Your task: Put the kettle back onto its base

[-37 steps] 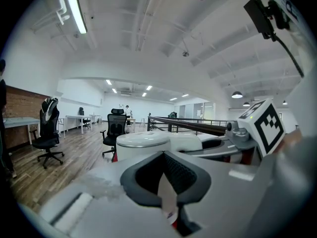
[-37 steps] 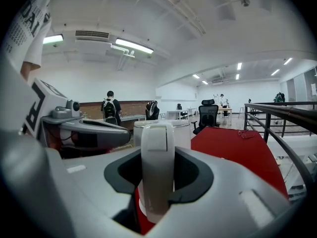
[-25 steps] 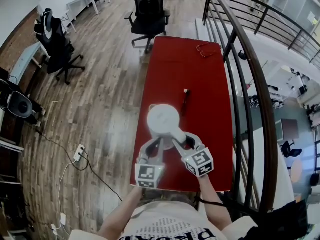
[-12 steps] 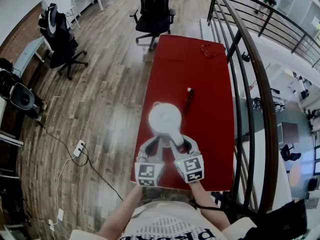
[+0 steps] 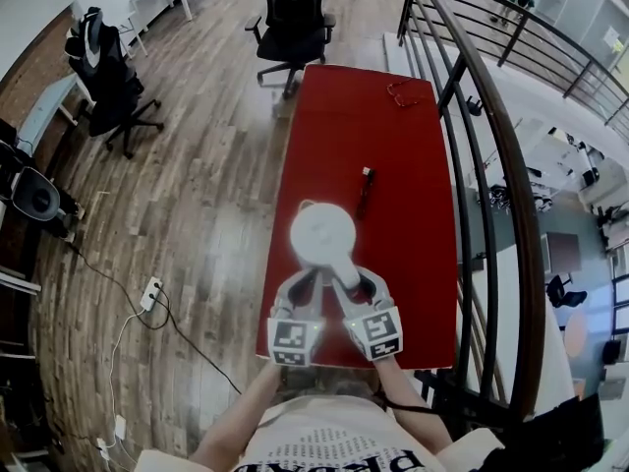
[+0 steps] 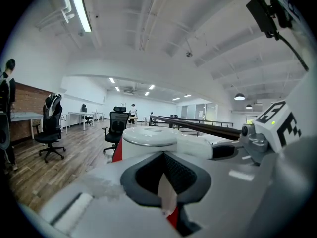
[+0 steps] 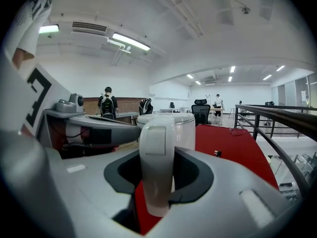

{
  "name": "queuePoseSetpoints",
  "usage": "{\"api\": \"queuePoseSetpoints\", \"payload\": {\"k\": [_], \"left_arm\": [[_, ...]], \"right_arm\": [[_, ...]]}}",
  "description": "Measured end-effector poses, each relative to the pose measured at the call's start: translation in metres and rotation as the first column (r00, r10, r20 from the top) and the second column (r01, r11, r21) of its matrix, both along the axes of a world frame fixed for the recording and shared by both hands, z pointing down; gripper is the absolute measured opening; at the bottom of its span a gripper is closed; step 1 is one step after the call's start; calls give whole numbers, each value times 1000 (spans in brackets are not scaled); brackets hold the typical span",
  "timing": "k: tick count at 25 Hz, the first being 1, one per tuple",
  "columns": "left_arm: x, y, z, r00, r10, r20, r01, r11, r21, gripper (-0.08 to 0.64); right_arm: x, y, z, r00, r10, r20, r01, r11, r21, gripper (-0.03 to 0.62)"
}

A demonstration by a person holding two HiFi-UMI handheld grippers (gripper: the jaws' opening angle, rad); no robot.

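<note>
1. Kettle (image 5: 322, 232): white, lid on, at the near end of the red table (image 5: 413, 155). No view shows whether its base lies beneath it.
2. Right gripper (image 5: 358, 281): jaws clamped on the kettle's handle (image 7: 156, 167). Its own view shows the handle upright in the notch between them; the head view only hints at this.
3. Left gripper (image 5: 303, 279): jaws together, holding nothing, just beside the kettle's near side. Its own view shows a sliver of white and red through the slit.
4. Small black item (image 5: 366, 189): on the table beyond the kettle, apart from it.
5. Glasses (image 5: 401, 92): at the table's far end.
6. Head view alone: office chair (image 5: 292, 13) and railing (image 5: 491, 146).
</note>
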State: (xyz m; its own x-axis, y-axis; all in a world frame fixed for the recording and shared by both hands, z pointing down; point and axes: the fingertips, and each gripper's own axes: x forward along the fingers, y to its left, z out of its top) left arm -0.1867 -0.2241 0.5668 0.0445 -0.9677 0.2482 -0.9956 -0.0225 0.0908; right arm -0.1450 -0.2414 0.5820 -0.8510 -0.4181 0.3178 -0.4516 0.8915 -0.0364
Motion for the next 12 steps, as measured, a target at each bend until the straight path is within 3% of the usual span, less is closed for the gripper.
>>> {"api": "queuePoseSetpoints", "payload": {"k": [4, 8, 12], "left_arm": [[8, -2, -1, 1000, 29, 6, -29, 1000, -5, 6], [15, 7, 1, 998, 65, 13, -65, 998, -3, 7], [19, 8, 3, 998, 67, 5, -67, 998, -9, 7]], "right_arm": [[6, -5, 0, 997, -79, 3, 79, 997, 9, 135], [13, -4, 17, 981, -185, -52, 184, 983, -22, 132], [17, -7, 18, 979, -200, -39, 200, 980, -20, 130]]}}
